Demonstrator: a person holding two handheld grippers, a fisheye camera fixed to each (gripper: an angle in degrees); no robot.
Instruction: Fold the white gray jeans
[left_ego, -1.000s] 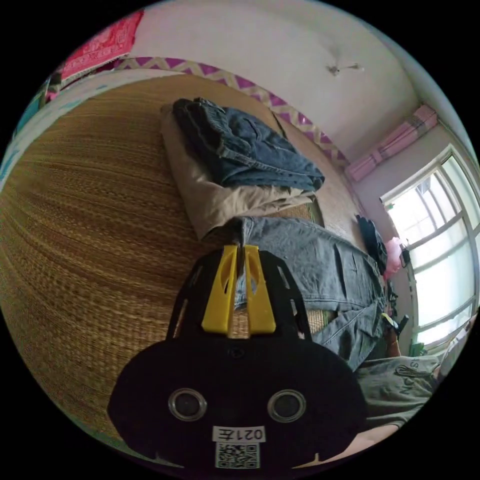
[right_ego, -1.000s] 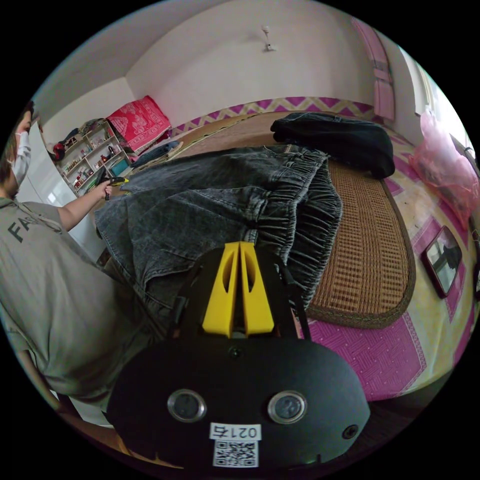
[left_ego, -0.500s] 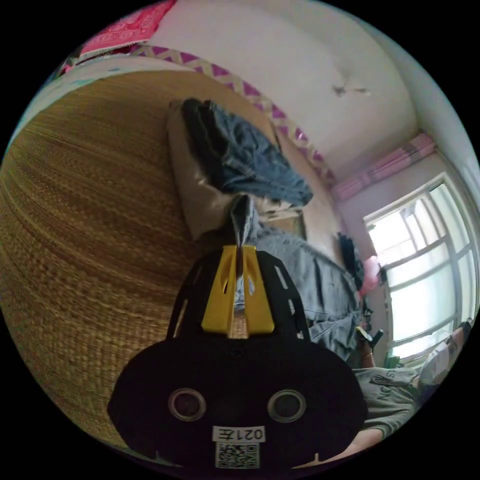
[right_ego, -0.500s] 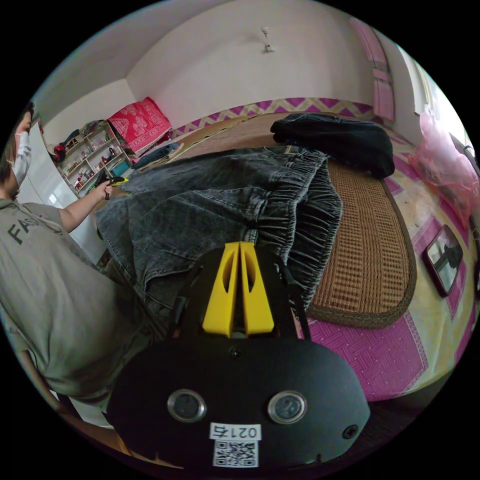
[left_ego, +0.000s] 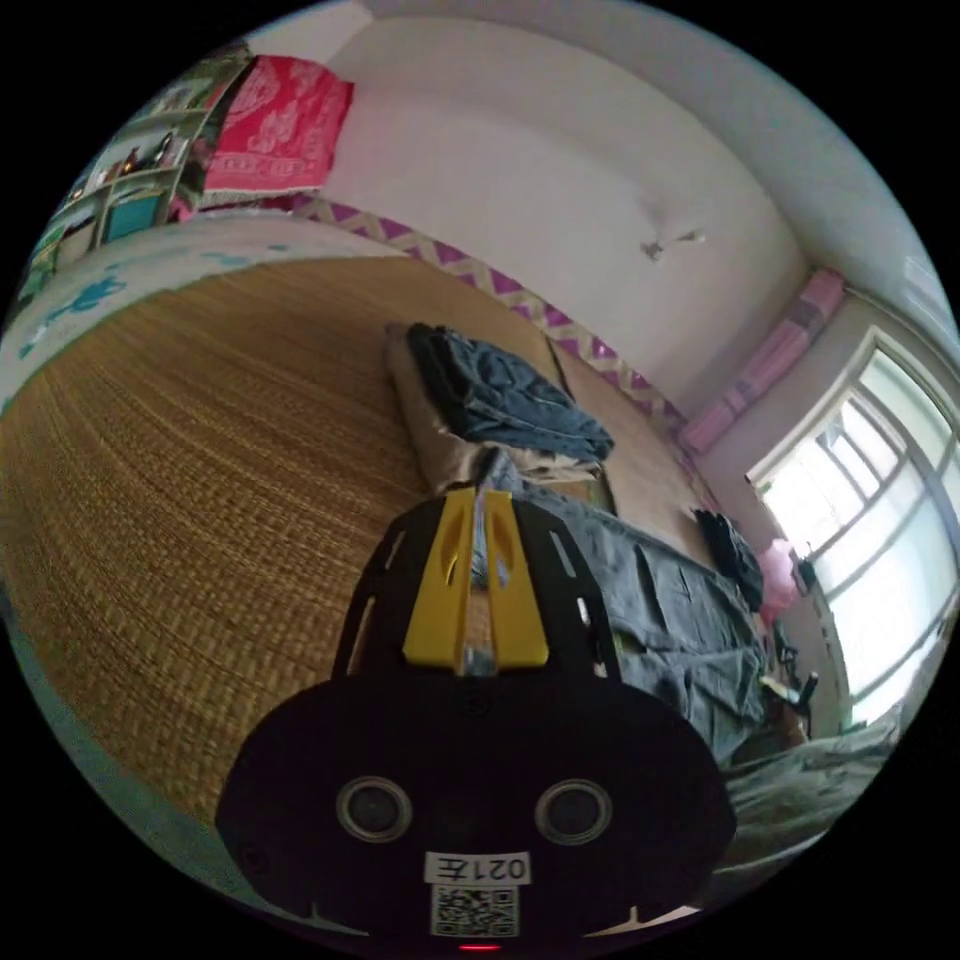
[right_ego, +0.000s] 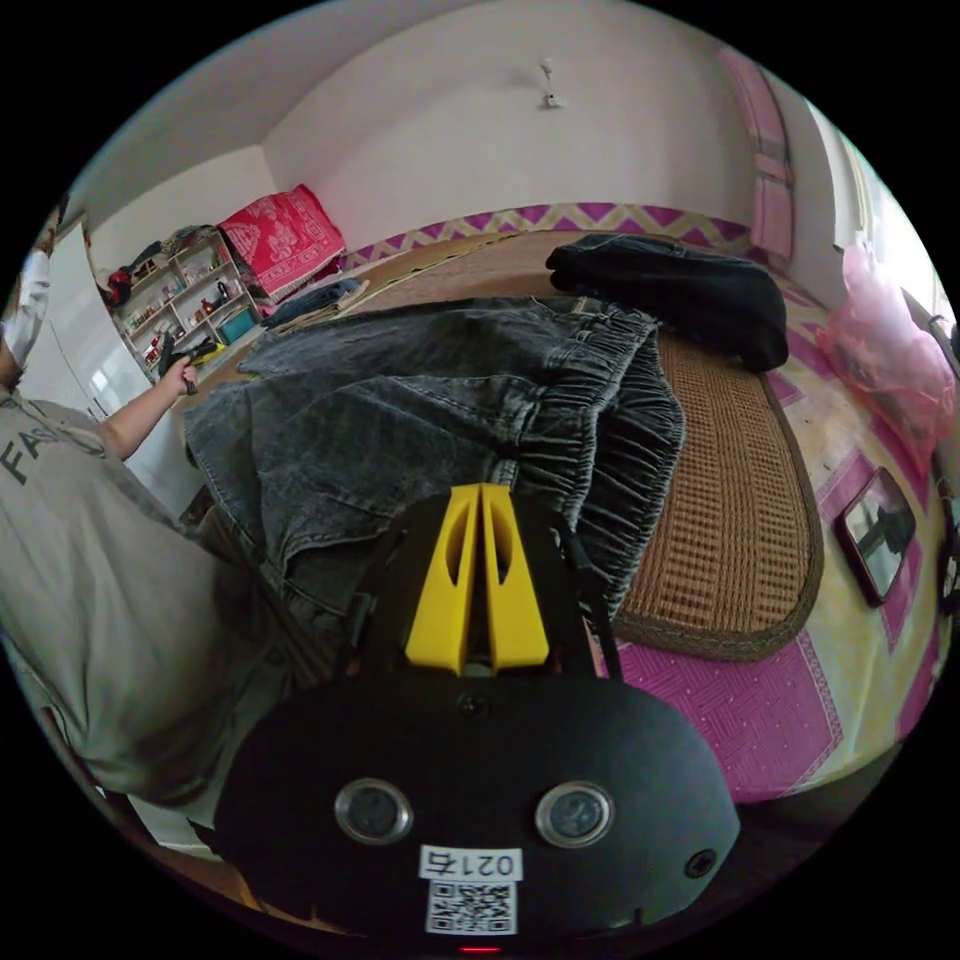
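The grey jeans (right_ego: 430, 400) lie stretched over the woven mat (right_ego: 730, 520). My right gripper (right_ego: 482, 492) is shut on their gathered elastic waistband, near the mat's front edge. At the far end, a person's hand holds my left gripper (right_ego: 195, 353). In the left gripper view, my left gripper (left_ego: 481, 497) is shut on a leg end of the jeans (left_ego: 670, 610), with grey cloth showing between the jaws. From there the jeans run to the right, low over the mat (left_ego: 200, 460).
A folded stack (left_ego: 500, 405), blue jeans on a beige garment, sits just beyond the left gripper. A black garment (right_ego: 680, 290) lies past the waistband, with a pink bag (right_ego: 890, 350) and a framed mirror (right_ego: 875, 530) to the right. The person's grey shirt (right_ego: 90, 570) is at left.
The left gripper has carried the leg end down and farther out, away from the right gripper, so the jeans lie more stretched. The right gripper has barely moved.
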